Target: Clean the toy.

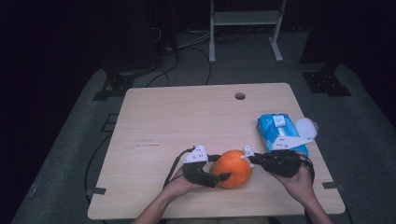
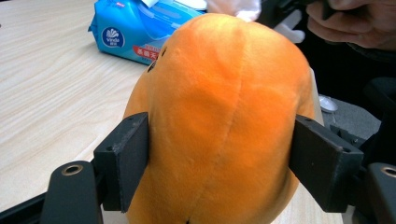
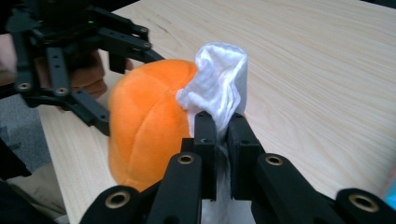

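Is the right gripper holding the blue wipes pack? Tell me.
No, the right gripper is shut on a white wipe pressed against the orange plush toy; the blue wipes pack lies apart on the table.

a pale wooden bench [image 1: 187, 116] with a small round hole [image 1: 240, 96] stands on grey carpet [image 1: 364, 140]. the dim room behind holds a white metal frame [image 1: 245, 28] and black cables [image 1: 187, 51].

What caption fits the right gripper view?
Right gripper pinching a white wipe against the orange plush ball, held by the left gripper.
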`<state>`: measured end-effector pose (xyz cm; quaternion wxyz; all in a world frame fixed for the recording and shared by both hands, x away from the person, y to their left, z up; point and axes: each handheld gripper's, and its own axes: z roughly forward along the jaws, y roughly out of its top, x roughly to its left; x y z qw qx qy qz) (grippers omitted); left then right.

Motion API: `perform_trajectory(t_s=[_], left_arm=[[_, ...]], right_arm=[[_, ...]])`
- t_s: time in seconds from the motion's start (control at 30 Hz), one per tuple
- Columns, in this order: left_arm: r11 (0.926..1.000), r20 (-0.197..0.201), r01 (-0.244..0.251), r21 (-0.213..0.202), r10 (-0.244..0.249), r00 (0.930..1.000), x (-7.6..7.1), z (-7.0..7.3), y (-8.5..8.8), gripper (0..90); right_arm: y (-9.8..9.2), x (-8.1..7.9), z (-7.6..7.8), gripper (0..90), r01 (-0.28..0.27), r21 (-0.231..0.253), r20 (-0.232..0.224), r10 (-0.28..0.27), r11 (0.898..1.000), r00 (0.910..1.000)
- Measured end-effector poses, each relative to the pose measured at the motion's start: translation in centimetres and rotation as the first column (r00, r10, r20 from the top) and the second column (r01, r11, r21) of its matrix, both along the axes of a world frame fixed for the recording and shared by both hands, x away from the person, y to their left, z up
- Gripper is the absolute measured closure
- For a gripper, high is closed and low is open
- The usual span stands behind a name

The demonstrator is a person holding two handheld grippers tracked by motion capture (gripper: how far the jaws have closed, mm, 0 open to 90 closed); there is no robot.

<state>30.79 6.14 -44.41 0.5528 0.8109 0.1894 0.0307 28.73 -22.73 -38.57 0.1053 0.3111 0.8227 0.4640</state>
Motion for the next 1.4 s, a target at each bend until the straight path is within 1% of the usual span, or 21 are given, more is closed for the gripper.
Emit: perform_trajectory(t_s=[0.07, 0.17, 0.23, 0.27, 0.33, 0.43, 0.53, 0.57, 0.6, 0.67, 0.7, 0.73, 0.83, 0.9, 0.97, 1.07, 1.17, 1.23, 1.27, 1.3, 1.4], left_arm=[[1.0000, -0.009, -0.009, -0.002, 0.009, 0.9999, 0.1, 0.0, 0.1, 24.6], [0.9996, -0.029, -0.027, -0.009, 0.026, 0.9992, 0.2, 0.0, 0.1, 24.6], [0.9995, -0.033, -0.029, -0.010, 0.028, 0.9991, 0.3, 0.0, 0.1, 24.6], [0.9995, -0.038, -0.029, -0.014, 0.028, 0.9989, 0.3, 0.0, 0.2, 24.6], [0.9992, -0.050, -0.033, -0.021, 0.032, 0.9982, 0.3, -0.1, 0.3, 24.6], [0.9987, -0.063, -0.042, -0.029, 0.040, 0.9972, 0.5, 0.0, 0.4, 24.7], [0.9975, -0.080, -0.056, -0.042, 0.053, 0.9954, 0.7, -0.1, 0.5, 24.7], [0.9972, -0.083, -0.060, -0.044, 0.056, 0.9950, 0.8, -0.1, 0.6, 24.7], [0.9971, -0.084, -0.062, -0.045, 0.058, 0.9948, 0.8, -0.1, 0.6, 24.7], [0.9968, -0.080, -0.067, -0.043, 0.063, 0.9948, 0.7, 0.0, 0.4, 24.7], [0.9963, -0.087, -0.072, -0.046, 0.068, 0.9939, 0.6, 0.0, 0.3, 24.7], [0.9965, -0.085, -0.070, -0.046, 0.066, 0.9942, 0.6, 0.0, 0.2, 24.6], [0.9979, -0.073, -0.053, -0.038, 0.050, 0.9961, 0.4, -0.1, -0.1, 24.5], [0.9985, -0.063, -0.046, -0.029, 0.044, 0.9970, 0.2, 0.0, 0.0, 25.0], [0.9990, -0.053, -0.034, -0.028, 0.033, 0.9981, 0.2, 0.0, 0.0, 27.0], [0.9999, -0.020, -0.008, -0.007, 0.008, 0.9998, -0.2, 0.1, -0.3, 27.4], [0.9998, 0.012, 0.006, 0.017, -0.006, 0.9999, -0.6, 0.3, -1.0, 26.8], [0.9996, 0.025, 0.010, 0.028, -0.010, 0.9996, -0.8, 0.3, -1.3, 26.6], [0.9991, 0.037, 0.014, 0.041, -0.016, 0.9992, -0.9, 0.4, -1.4, 26.5], [0.9987, 0.046, 0.016, 0.048, -0.019, 0.9988, -1.0, 0.4, -1.5, 26.4], [0.9966, 0.078, 0.026, 0.078, -0.032, 0.9964, -1.5, 0.5, -1.9, 26.0]], right_arm=[[0.6, -0.3, 0.3, 83.4, -0.017, 0.000, 0.009, 0.017, 1.000, 0.9998], [1.7, -0.9, 0.8, 83.4, -0.070, 0.011, 0.018, 0.070, 0.997, 0.9974], [2.3, -1.3, 1.0, 83.4, -0.096, 0.005, 0.021, 0.096, 0.995, 0.9952], [2.5, -1.3, 1.0, 83.4, -0.102, -0.004, 0.027, 0.102, 0.995, 0.9944], [2.3, -1.1, 0.9, 83.4, -0.115, 0.011, 0.016, 0.115, 0.993, 0.9933], [1.4, -0.8, 0.8, 83.3, -0.105, 0.025, -0.003, 0.105, 0.994, 0.9945], [0.5, -0.5, 0.4, 83.3, -0.067, -0.002, -0.008, 0.067, 0.998, 0.9977], [0.2, -0.4, 0.2, 83.3, -0.061, 0.010, -0.022, 0.061, 0.998, 0.9979], [0.0, -0.3, 0.1, 83.3, -0.062, 0.011, -0.022, 0.062, 0.998, 0.9978], [0.2, -0.4, 0.2, 83.3, -0.064, 0.013, -0.025, 0.064, 0.998, 0.9976], [0.6, -0.6, 0.3, 83.2, -0.075, 0.012, -0.021, 0.076, 0.997, 0.9969], [1.0, -0.8, 0.5, 83.2, -0.087, 0.006, -0.012, 0.087, 0.996, 0.9961], [2.3, -1.5, 0.9, 83.0, -0.125, -0.018, 0.012, 0.126, 0.992, 0.9920], [2.6, -1.5, 0.9, 83.0, -0.125, -0.033, 0.027, 0.126, 0.992, 0.9917], [2.2, -1.3, 0.8, 83.0, -0.114, -0.020, 0.026, 0.114, 0.993, 0.9931], [0.9, -0.7, 0.7, 83.0, -0.056, -0.003, 0.018, 0.056, 0.998, 0.9982], [-0.2, 0.1, 0.2, 82.9, -0.010, -0.003, 0.006, 0.010, 1.000, 0.9999], [-0.4, 0.3, 0.1, 83.0, 0.010, -0.003, 0.002, -0.010, 1.000, 0.9999], [-0.3, 0.2, 0.2, 83.2, 0.010, -0.003, 0.000, -0.010, 1.000, 1.0000], [0.0, 0.0, 0.4, 83.2, 0.001, -0.010, 0.010, -0.001, 1.000, 0.9999], [1.5, -0.6, 1.1, 83.3, -0.040, -0.018, 0.036, 0.041, 0.999, 0.9985]])
